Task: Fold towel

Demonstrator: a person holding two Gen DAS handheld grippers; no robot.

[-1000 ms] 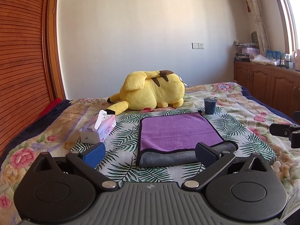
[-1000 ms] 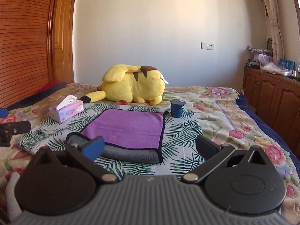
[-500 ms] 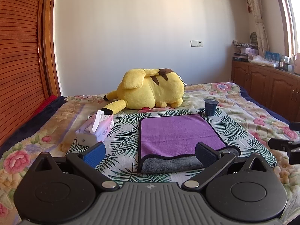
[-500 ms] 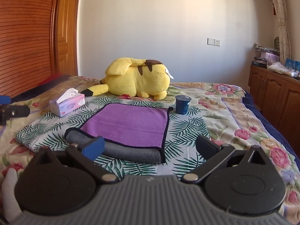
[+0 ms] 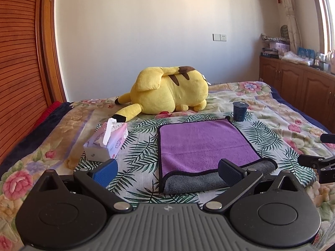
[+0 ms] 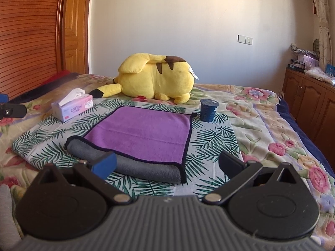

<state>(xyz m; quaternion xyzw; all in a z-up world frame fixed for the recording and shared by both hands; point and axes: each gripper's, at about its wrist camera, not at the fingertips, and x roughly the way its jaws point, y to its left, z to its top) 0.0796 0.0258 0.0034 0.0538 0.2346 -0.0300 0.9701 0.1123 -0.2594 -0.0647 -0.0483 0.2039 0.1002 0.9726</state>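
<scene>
A purple towel [image 5: 201,144] with a grey underside and black edging lies on the bed, folded over itself; its grey fold runs along the near edge. It also shows in the right wrist view [image 6: 144,133]. My left gripper [image 5: 167,171] is open and empty, held above the bed in front of the towel's near edge. My right gripper [image 6: 167,163] is open and empty, near the towel's near right corner. The right gripper's tip shows at the right edge of the left wrist view [image 5: 316,163]. The left gripper's tip shows at the left edge of the right wrist view [image 6: 12,109].
A yellow plush toy [image 5: 169,92] lies behind the towel. A tissue box [image 5: 106,142] stands left of the towel. A dark blue cup [image 5: 240,110] stands at the towel's far right corner. A wooden wardrobe [image 5: 23,67] is at the left, and cabinets [image 5: 301,87] are at the right.
Both grippers have drawn back and lifted a little from the towel. The towel lies as before.
</scene>
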